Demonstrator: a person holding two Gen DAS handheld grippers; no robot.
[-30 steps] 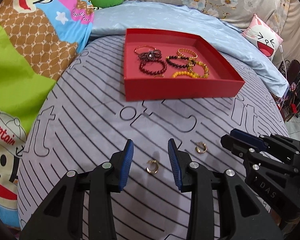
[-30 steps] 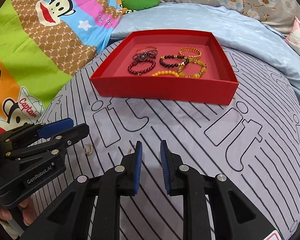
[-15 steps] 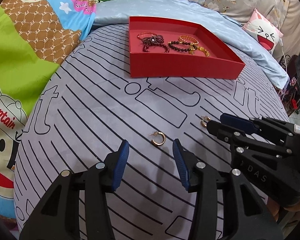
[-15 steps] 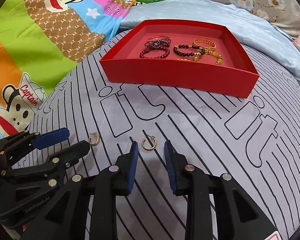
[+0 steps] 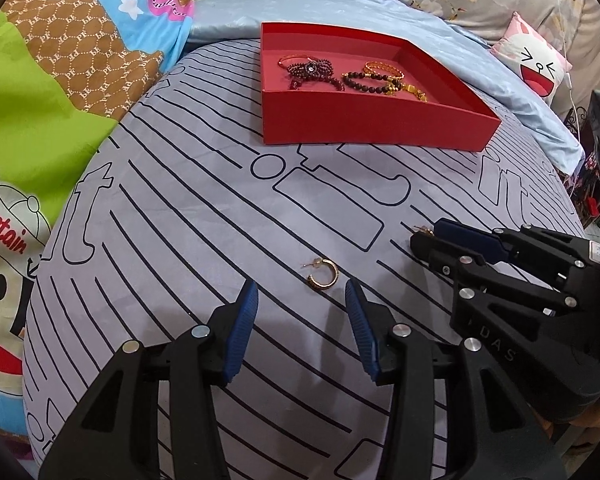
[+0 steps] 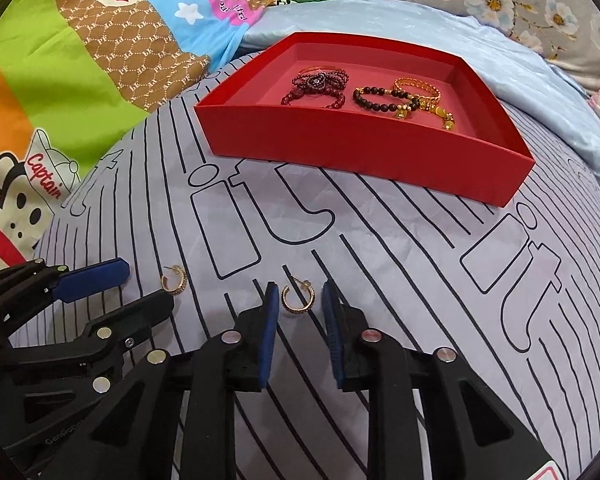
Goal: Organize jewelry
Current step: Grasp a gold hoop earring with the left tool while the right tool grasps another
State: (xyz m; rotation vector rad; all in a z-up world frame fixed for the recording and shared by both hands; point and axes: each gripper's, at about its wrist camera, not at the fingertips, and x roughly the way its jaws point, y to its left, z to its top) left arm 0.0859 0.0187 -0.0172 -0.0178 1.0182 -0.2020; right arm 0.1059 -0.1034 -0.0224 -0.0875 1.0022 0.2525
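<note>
Two gold hoop earrings lie on the grey striped bedsheet. One earring (image 5: 323,276) lies just ahead of my open left gripper (image 5: 302,298); it also shows in the right wrist view (image 6: 173,279). The other earring (image 6: 297,298) lies between the tips of my open right gripper (image 6: 299,301), untouched; in the left wrist view (image 5: 423,230) it is mostly hidden behind the right gripper's blue pad. A red tray (image 5: 376,126) (image 6: 364,152) farther back holds several bead and gold bracelets (image 6: 396,94).
Colourful cartoon bedding (image 5: 60,80) lies to the left. A light blue blanket (image 6: 420,28) and floral pillows lie behind the tray. A pink cartoon cushion (image 5: 534,66) sits at the far right. The bed edge drops off at the right.
Both grippers have drawn back and lowered toward the sheet, so each earring now lies at its gripper's fingertips. The right gripper has opened a little wider.
</note>
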